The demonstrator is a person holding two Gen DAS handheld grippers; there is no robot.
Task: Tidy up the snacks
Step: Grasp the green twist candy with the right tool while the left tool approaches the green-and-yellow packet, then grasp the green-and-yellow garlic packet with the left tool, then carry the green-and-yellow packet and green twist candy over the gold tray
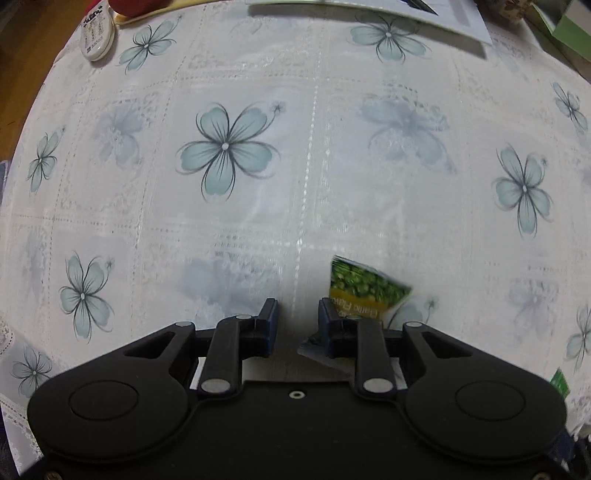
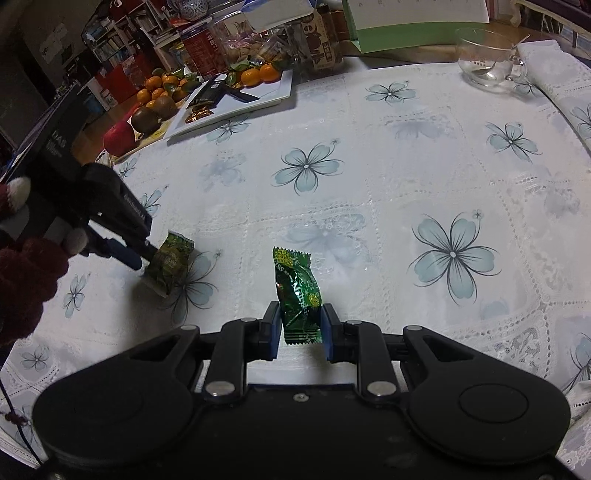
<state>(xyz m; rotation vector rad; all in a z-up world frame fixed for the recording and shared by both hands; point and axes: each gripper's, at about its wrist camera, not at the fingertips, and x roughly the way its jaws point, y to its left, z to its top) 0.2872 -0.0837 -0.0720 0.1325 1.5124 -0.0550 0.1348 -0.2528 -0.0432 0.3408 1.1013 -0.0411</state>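
Observation:
In the left wrist view my left gripper (image 1: 297, 321) is open over the flowered tablecloth (image 1: 258, 221). A green pea snack packet (image 1: 364, 290) lies tilted just beside and under its right finger (image 1: 327, 325), outside the gap. In the right wrist view the same packet (image 2: 168, 260) touches the tip of the left gripper (image 2: 142, 256), lifted at one end. My right gripper (image 2: 299, 325) holds a dark green candy packet (image 2: 297, 291) between its pads, standing up off the cloth.
A white plate (image 2: 273, 94) with dark packets and oranges (image 2: 255, 75) stands at the back left, with fruit, jars and a green box (image 2: 417, 37) behind. A glass cup (image 2: 487, 59) stands back right. A white oval case (image 1: 96, 35) lies far left.

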